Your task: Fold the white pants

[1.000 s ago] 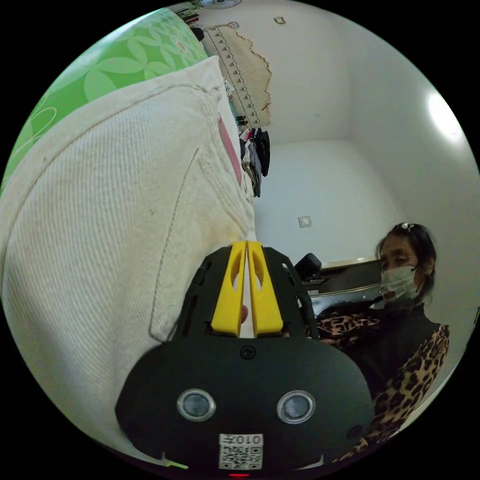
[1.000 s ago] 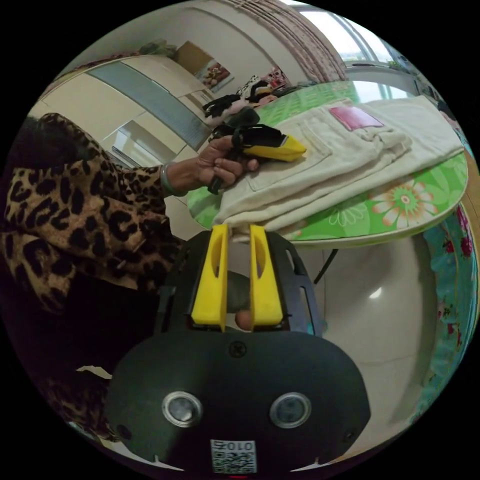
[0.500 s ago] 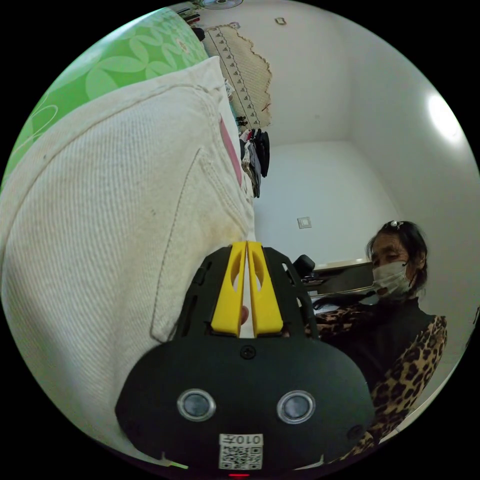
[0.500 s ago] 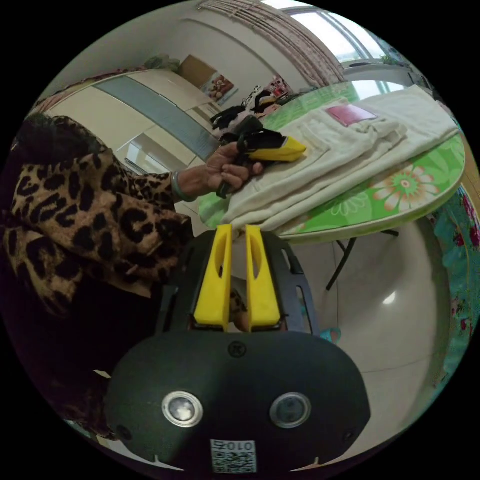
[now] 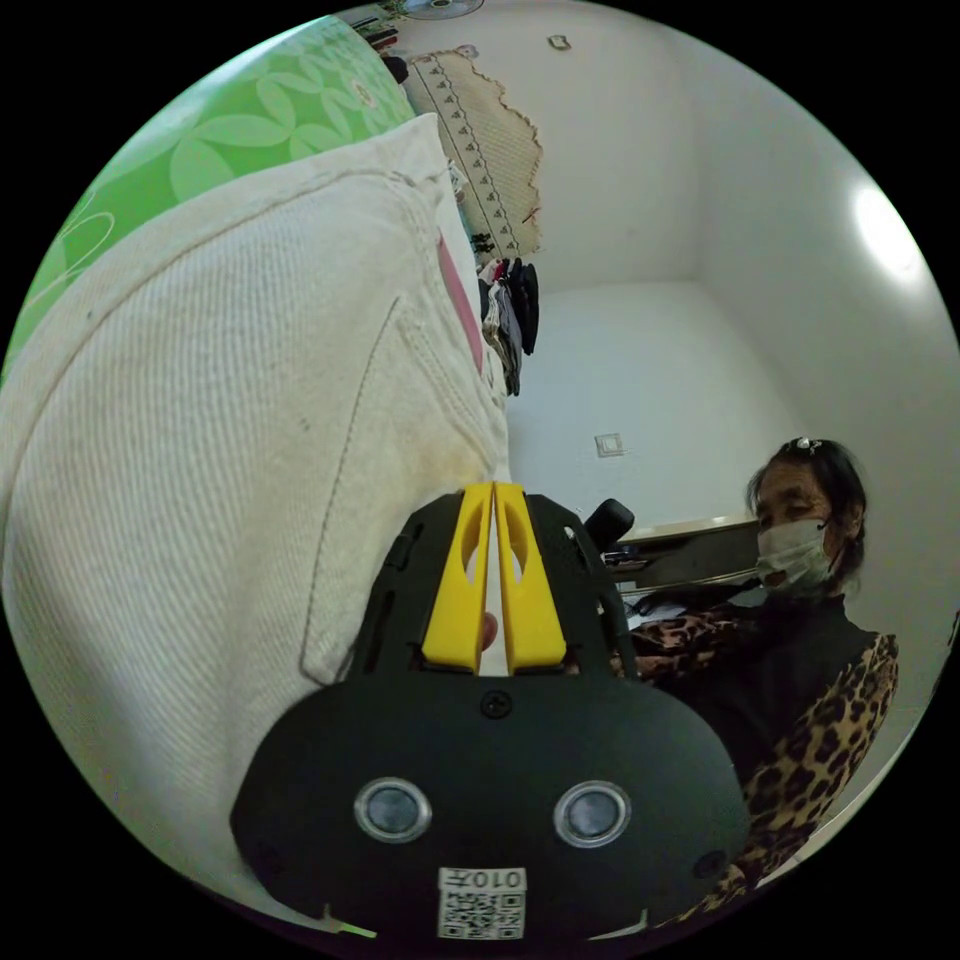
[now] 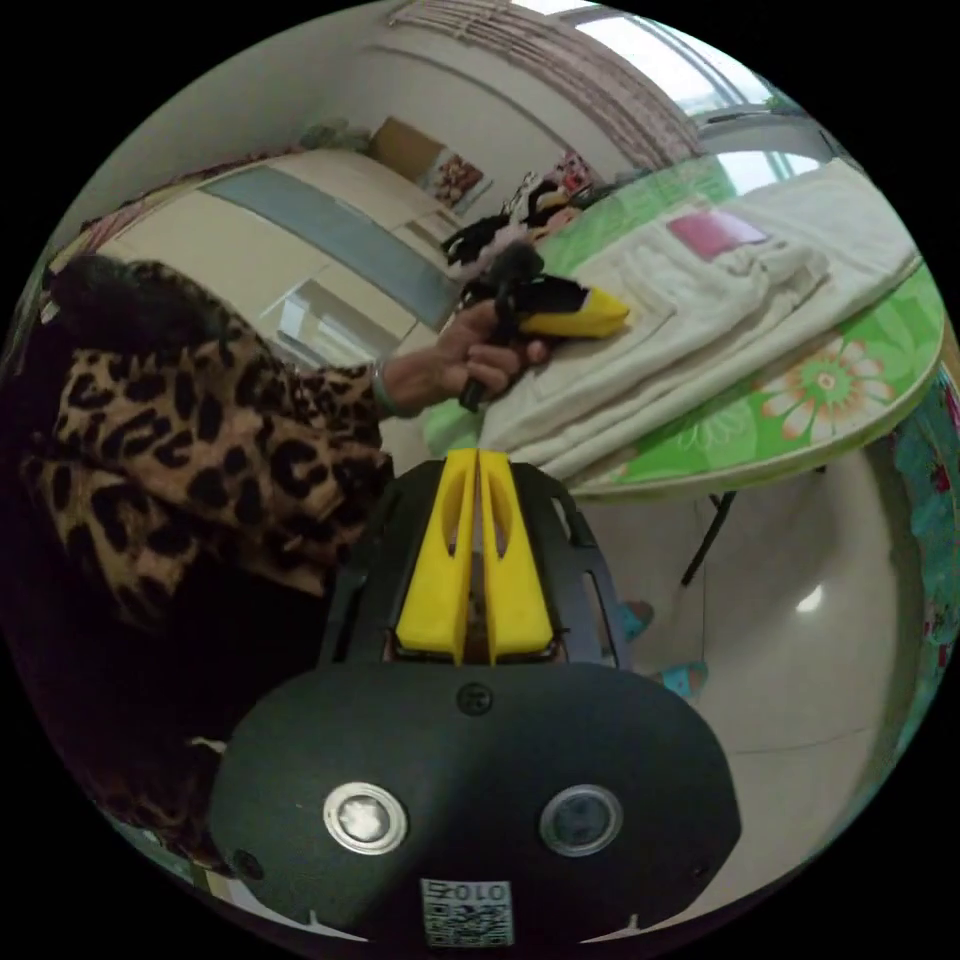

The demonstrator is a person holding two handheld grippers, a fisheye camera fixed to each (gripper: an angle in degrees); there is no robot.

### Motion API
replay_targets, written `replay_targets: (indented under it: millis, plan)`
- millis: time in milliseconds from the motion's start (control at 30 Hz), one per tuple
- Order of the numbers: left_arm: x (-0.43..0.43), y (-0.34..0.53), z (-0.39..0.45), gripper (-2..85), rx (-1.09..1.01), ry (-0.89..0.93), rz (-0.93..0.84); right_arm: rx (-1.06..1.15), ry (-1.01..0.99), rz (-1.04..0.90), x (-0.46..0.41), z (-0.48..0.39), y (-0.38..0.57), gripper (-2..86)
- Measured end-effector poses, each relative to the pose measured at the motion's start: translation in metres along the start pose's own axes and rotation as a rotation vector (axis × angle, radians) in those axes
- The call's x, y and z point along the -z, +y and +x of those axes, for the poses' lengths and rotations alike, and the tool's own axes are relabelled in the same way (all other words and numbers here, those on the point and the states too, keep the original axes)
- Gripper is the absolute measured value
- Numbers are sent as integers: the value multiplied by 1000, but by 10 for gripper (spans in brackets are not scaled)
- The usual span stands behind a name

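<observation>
White pants (image 5: 230, 430) lie folded on a round table (image 6: 800, 400) with a glossy green flower-print cover. Fabric is off-white, ribbed like corduroy, with stitched pocket seams and a pink patch (image 6: 715, 232) on top. Folded layers stack thick at the table edge nearest the right gripper.

Left gripper (image 5: 493, 490): yellow jaws pressed together, nothing between them. In the right gripper view it (image 6: 600, 315) lies on top of the pants, near the end of the bundle closest to the person, yellow tips pointing along the fabric; a hand (image 6: 480, 350) wraps its black handle. From its own camera the pants sit just to the left of the jaws, very close, weave clearly visible; far end of the pants runs out of frame.

Right gripper (image 6: 478, 460): yellow jaws closed tip to tip, empty, held below and in front of the table rim, apart from the pants.

Leopard-print sleeve (image 6: 200, 450) sits left of the right jaws; a person in a mask and leopard top sits right of the left jaws. Shiny pale tile floor (image 6: 800, 680) beyond the right jaws, black table leg partly hidden. Dark clothes heap (image 6: 500, 225) behind the left gripper, too small to make out.
</observation>
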State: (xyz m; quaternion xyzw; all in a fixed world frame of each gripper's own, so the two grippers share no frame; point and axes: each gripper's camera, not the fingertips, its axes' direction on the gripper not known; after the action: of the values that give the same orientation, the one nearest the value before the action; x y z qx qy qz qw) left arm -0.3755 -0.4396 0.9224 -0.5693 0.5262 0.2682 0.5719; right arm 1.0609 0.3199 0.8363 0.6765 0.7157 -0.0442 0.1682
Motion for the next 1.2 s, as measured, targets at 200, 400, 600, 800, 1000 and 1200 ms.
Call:
replay_targets:
  millis: [200,400,600,800,1000,1200]
  plan:
    - [-2,2,19,-2,-15,-26,5,13,-22,-168,17,-5,-3,24]
    - [-2,6,42,-2,-41,-78,30,22,-89,27,105,2,-29,35]
    - [-4,8,63,-1,-46,-104,58,-81,-157,112,169,51,-84,77]
    - [-7,4,85,0,-18,52,57,-335,-255,413,256,107,-101,118]
    - [39,-86,145,18,-201,-41,166,-500,-338,550,320,180,-118,148]
    - [41,-259,160,65,-142,-224,144,-576,-430,646,376,297,-157,172]
